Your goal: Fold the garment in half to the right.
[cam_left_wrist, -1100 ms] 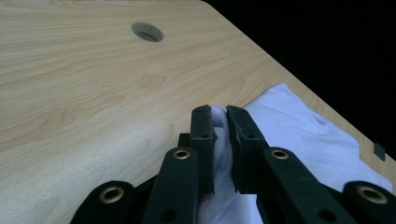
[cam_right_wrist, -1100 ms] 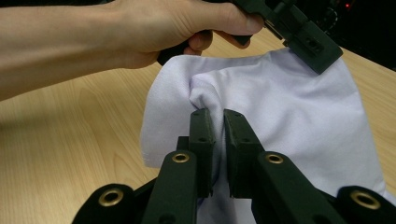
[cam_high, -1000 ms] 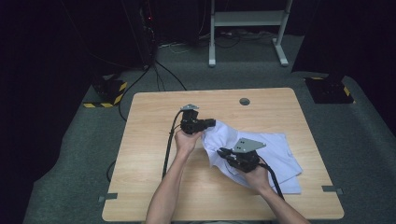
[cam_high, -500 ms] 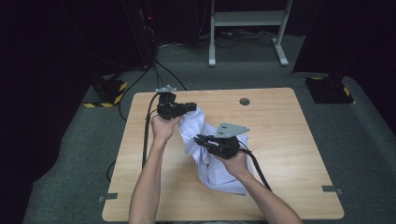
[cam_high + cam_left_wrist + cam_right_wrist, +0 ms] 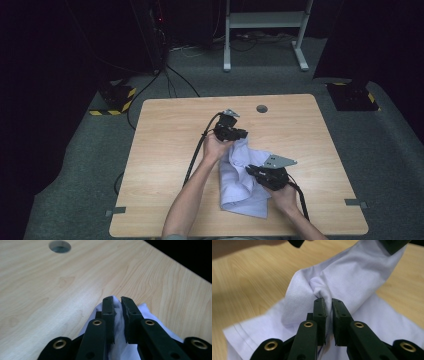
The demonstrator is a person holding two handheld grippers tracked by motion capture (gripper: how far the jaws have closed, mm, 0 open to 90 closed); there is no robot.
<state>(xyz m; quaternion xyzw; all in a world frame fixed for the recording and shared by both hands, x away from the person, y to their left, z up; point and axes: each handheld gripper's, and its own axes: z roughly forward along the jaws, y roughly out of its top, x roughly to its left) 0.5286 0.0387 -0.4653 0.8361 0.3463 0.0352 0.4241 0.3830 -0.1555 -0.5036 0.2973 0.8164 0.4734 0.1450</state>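
From above, both grippers pinch the cloth (image 5: 240, 182); close views show bunched folds

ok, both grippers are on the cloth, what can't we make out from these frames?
- High view: the white cloth is bunched, its garment type and full outline hidden in the folds.
- Left gripper view: cloth mostly hidden behind its own jaws.
- Right gripper view: cloth runs off the frame edges.

White cloth (image 5: 240, 185) lies crumpled on the table, partly lifted
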